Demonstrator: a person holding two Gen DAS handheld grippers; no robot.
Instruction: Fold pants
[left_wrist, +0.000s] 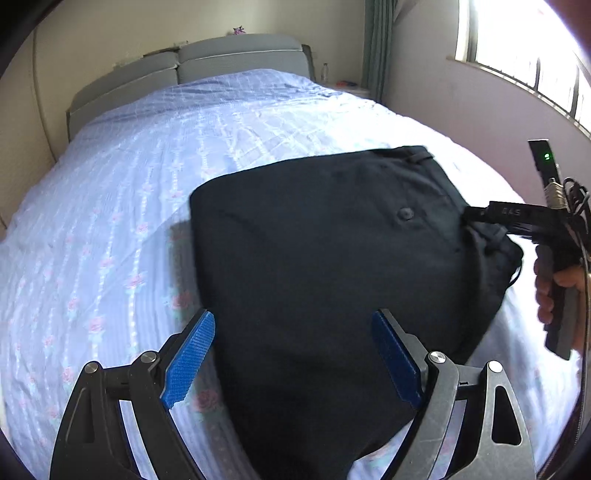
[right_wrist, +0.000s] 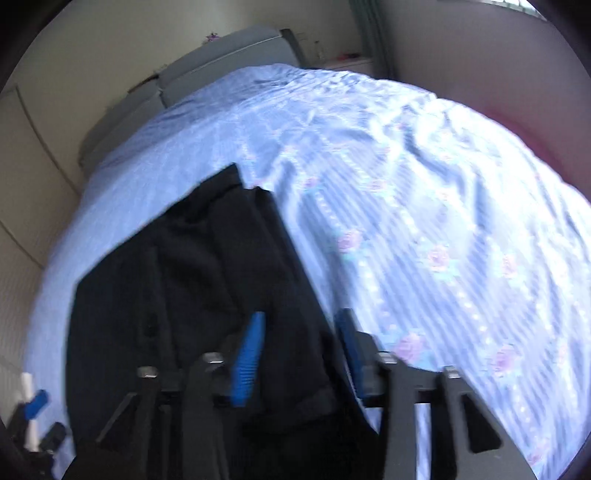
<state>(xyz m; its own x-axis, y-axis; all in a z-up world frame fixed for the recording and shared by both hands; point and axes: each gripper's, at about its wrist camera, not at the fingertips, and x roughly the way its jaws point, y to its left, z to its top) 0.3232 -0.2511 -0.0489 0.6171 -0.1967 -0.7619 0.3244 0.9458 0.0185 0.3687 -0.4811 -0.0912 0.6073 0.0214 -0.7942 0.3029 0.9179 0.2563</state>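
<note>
Black pants (left_wrist: 314, 258) lie folded into a broad rectangle on the bed, and a back pocket button (left_wrist: 406, 213) faces up near the waist end at the right. My left gripper (left_wrist: 293, 317) hovers over the near edge of the pants, open wide with nothing between its blue pads. My right gripper (left_wrist: 476, 218) is held by a hand (left_wrist: 554, 291) at the waist end, its tips right by the cloth. In the right wrist view the right gripper (right_wrist: 301, 314) is open above the pants (right_wrist: 192, 295); the dark cloth lies under the gap and is not pinched.
The bed (left_wrist: 110, 221) is covered by a light blue flowered sheet (right_wrist: 443, 221), rumpled on the right. A grey headboard (left_wrist: 221, 59) stands at the far end. A nightstand (left_wrist: 347, 86) with a bottle sits by a green curtain, and a bright window (left_wrist: 524, 48) is at the right.
</note>
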